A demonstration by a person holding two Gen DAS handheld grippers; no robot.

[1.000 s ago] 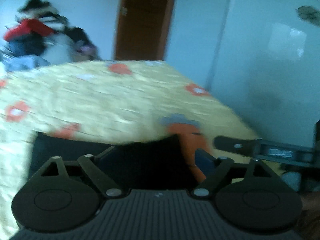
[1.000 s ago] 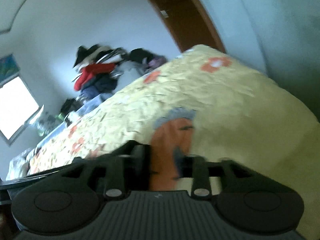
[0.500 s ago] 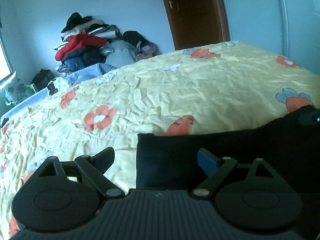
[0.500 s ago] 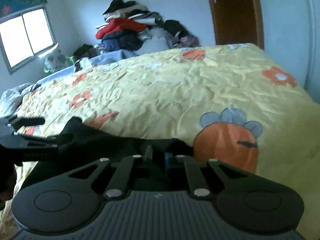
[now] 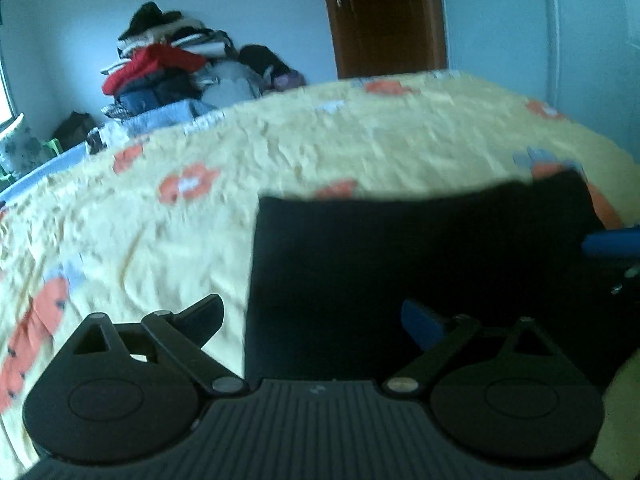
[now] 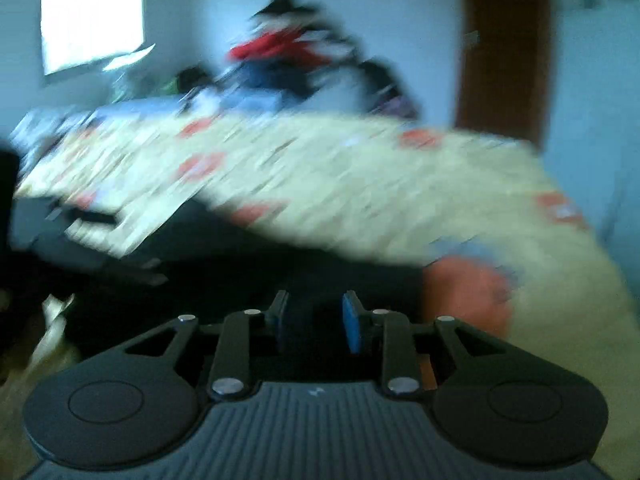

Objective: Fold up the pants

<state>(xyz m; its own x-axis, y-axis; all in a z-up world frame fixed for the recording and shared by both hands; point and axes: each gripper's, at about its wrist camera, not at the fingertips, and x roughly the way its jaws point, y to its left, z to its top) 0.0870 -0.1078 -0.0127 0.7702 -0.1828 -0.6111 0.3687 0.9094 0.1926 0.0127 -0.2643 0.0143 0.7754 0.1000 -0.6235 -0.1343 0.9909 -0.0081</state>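
Only the left view shows the black pants' (image 5: 420,248) square corner; right blurs.

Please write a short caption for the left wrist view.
Open left tool above folded black pants on a yellow flowered bedsheet.

One pair of black pants (image 5: 420,248) lies on one bed (image 5: 280,148); two grippers, one clothes heap (image 5: 180,68), one door (image 5: 384,16), one window (image 6: 92,20)
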